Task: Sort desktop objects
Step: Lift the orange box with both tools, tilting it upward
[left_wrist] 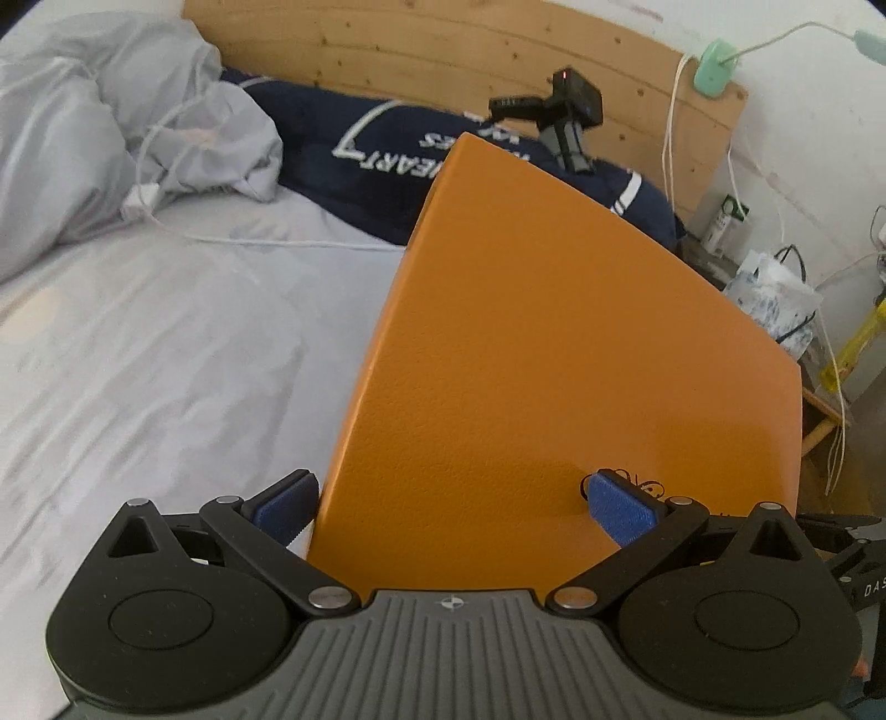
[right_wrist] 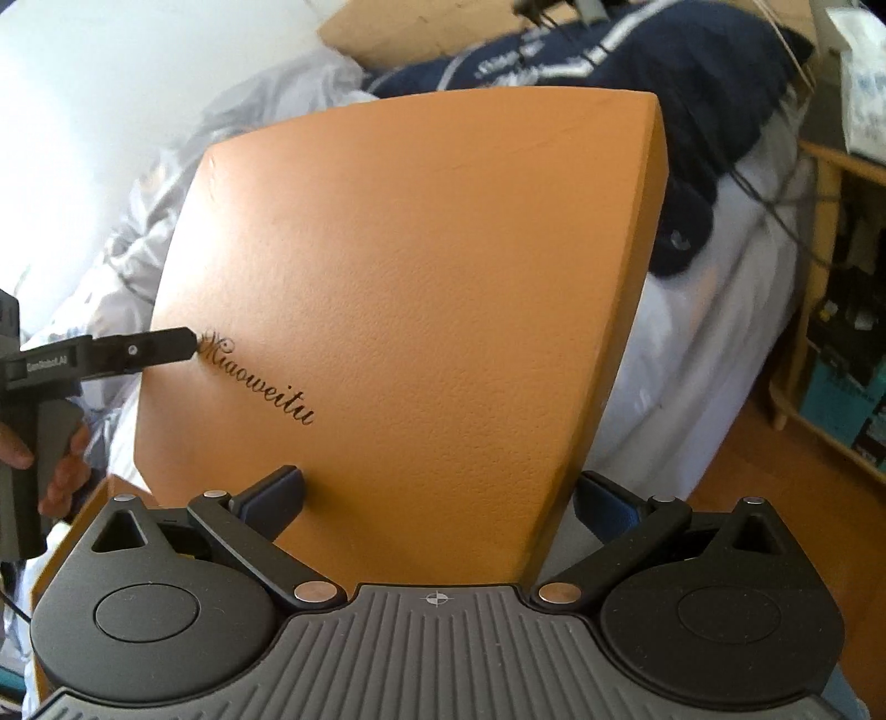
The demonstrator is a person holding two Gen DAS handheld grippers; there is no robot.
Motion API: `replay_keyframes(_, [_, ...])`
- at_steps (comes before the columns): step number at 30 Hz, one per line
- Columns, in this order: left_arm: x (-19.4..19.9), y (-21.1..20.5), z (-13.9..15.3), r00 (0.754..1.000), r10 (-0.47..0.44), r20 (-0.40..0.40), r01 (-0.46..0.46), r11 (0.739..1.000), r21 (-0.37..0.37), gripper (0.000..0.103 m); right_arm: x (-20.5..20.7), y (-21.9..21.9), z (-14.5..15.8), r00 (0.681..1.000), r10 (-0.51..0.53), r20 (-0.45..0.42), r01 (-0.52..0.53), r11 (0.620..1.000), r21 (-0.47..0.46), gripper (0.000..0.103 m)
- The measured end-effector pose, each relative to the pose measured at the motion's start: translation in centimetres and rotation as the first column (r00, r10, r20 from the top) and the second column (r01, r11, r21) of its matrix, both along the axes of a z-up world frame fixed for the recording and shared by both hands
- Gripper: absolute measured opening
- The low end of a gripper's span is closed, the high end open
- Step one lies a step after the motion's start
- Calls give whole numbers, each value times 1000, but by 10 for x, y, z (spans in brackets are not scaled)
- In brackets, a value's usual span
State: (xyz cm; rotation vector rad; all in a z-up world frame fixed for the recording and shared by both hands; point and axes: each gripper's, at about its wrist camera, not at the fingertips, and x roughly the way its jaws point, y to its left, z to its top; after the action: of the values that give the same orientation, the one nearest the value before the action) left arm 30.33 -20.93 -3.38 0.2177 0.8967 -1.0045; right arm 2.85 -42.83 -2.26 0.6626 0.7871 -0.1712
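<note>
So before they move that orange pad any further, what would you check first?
1. Left gripper on the pad: ok, one finger above, one under the edge.
2. Right gripper on the pad: ok, fingers straddle its corner.
3. Grip firm enough: cannot tell.
4. Pad lifted off the bed: ok, held tilted above it.
5. Cable clear of the pad: cannot tell, it runs behind the pad.

We're looking across a bed [left_wrist: 166, 343] dressed in a pale grey sheet, a rumpled duvet [left_wrist: 99, 144] heaped at its far left. A pine headboard [left_wrist: 432, 50] backs onto a white wall [left_wrist: 803, 122], with a navy pillow [left_wrist: 343, 166] propped against it. On the right, we see a wooden shelf unit [right_wrist: 830, 310] standing on a warm wood floor [right_wrist: 742, 498]. Daylight washes everything softly.
</note>
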Motion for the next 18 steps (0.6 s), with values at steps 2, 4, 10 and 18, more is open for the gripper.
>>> replay_keyframes(2, [-6, 7, 12, 1000, 16, 16, -16, 1000, -8, 103, 0, 4, 14, 1000, 12, 24, -12, 1000, -12, 103])
replay_keyframes(4, [-14, 17, 27, 999, 31, 37, -30, 999, -16, 103, -3, 8, 28, 998, 27, 49, -25, 999, -23, 103])
replay_keyframes(10, [-44, 43, 70, 989, 77, 123, -72, 996, -45, 103, -13, 20, 70, 990, 75, 118, -69, 996, -50, 103])
replay_keyframes(18, [-86, 87, 119, 964, 168, 208, -150, 984, -101, 103, -33, 50, 125, 963, 179, 204, -157, 980, -121, 103])
